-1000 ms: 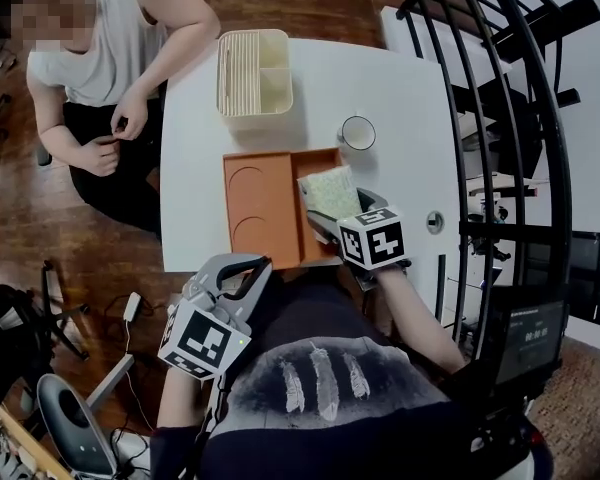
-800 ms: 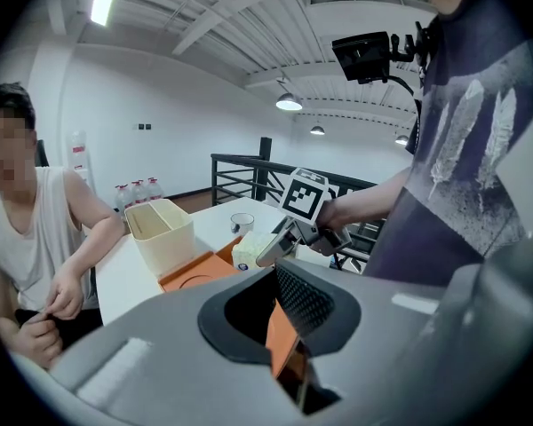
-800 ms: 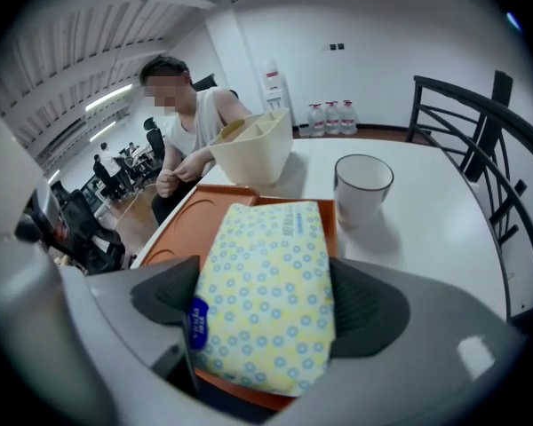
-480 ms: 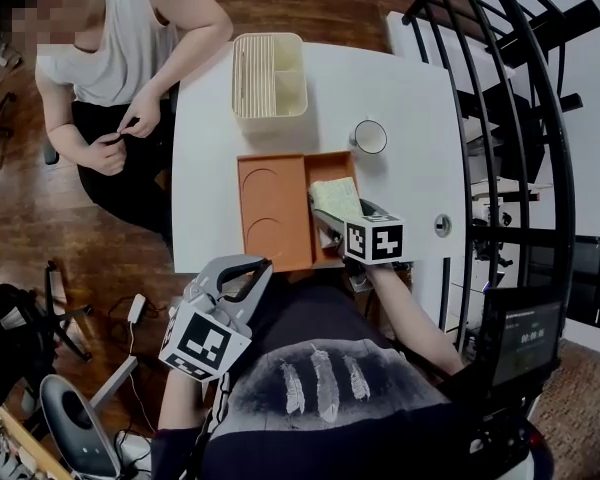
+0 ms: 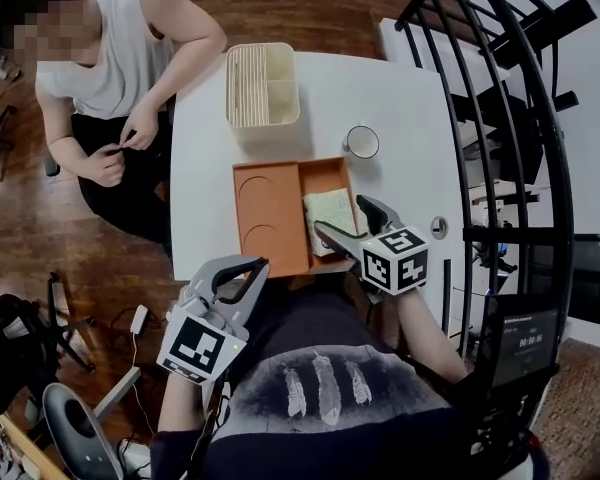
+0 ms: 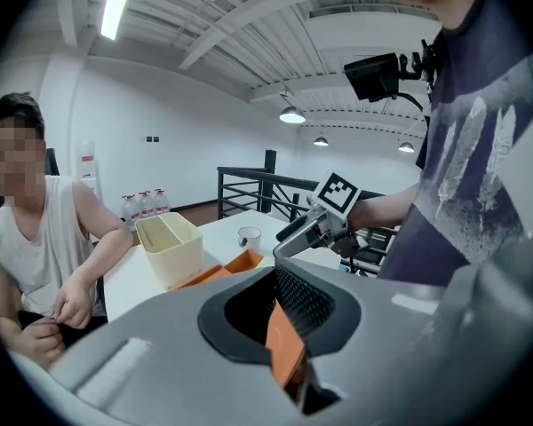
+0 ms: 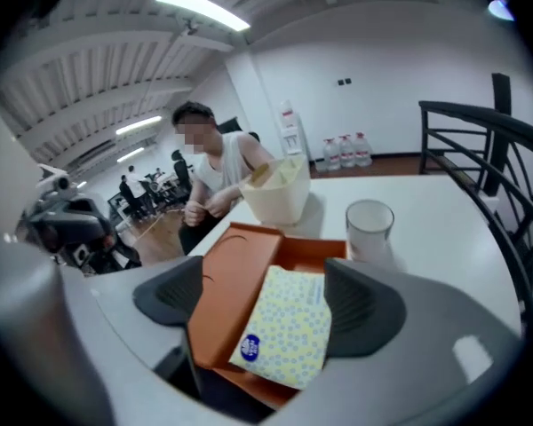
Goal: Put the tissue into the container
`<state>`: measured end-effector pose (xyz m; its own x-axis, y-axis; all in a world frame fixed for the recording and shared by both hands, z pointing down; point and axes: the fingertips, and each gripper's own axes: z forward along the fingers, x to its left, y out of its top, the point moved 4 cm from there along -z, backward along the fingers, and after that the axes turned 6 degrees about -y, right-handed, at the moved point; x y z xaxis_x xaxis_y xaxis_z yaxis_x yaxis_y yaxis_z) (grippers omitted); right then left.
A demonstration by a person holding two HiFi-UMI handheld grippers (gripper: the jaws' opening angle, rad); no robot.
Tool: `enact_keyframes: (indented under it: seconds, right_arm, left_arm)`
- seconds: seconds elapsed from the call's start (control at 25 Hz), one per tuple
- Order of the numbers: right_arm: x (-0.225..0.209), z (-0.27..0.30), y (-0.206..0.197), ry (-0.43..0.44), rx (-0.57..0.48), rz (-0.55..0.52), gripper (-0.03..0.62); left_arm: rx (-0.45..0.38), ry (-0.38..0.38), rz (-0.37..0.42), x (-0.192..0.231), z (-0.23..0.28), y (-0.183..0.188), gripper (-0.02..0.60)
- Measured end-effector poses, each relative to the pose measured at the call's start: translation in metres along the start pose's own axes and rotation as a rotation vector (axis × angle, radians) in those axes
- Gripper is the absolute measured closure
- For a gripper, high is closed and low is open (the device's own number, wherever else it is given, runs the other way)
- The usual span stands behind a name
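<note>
A yellow dotted tissue pack [image 5: 328, 214] [image 7: 289, 331] lies in the right compartment of the orange tray [image 5: 265, 208] [image 7: 240, 278], its near end resting on the tray's near rim. My right gripper [image 5: 342, 218] [image 7: 266, 302] is open at the table's near edge; its jaws stand wide on either side of the pack's near end and do not clamp it. My left gripper [image 5: 248, 266] [image 6: 271, 273] hangs off the table's near-left edge, jaws together with nothing held. From the left gripper view the right gripper [image 6: 313, 229] and tray [image 6: 240, 263] show beyond.
A cream slatted basket [image 5: 263, 86] stands at the table's far side. A white cup [image 5: 361, 141] [image 7: 370, 224] sits right of the tray. A seated person [image 5: 100, 68] is at the table's left. A black railing [image 5: 500, 118] runs along the right.
My right gripper has drawn back toward the near edge while the tissue pack stays lying in the tray's right compartment. The left gripper has barely moved.
</note>
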<state>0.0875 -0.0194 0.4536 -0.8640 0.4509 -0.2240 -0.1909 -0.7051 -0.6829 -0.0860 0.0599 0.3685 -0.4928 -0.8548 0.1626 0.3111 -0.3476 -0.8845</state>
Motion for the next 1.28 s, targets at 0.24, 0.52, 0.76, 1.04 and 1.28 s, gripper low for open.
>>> enact_keyframes:
  seconds: [0.24,0.52,0.76,1.04,1.28]
  right_arm:
    - [0.007,-0.058,0.042,0.138,-0.166,-0.173,0.493]
    - [0.023,-0.099,0.046,0.34,-0.271,-0.223,0.591]
    - [0.02,-0.12,0.043,0.415,-0.307,-0.306,0.591]
    - [0.019,-0.13,0.049,0.478,-0.327,-0.39,0.591]
    - [0.006,-0.135,0.057,0.505,-0.331,-0.433,0.591]
  left_arm:
    - [-0.045,0.018,0.009,-0.001,0.01,0.026,0.568]
    - [-0.04,0.027,0.0,-0.019,0.019,0.034,0.568]
    - [-0.075,0.07,-0.003,-0.035,0.028,0.052,0.568]
    - [-0.089,0.116,-0.015,-0.051,0.038,0.056,0.568]
    - [-0.086,0.146,-0.038,-0.056,0.052,0.061,0.568]
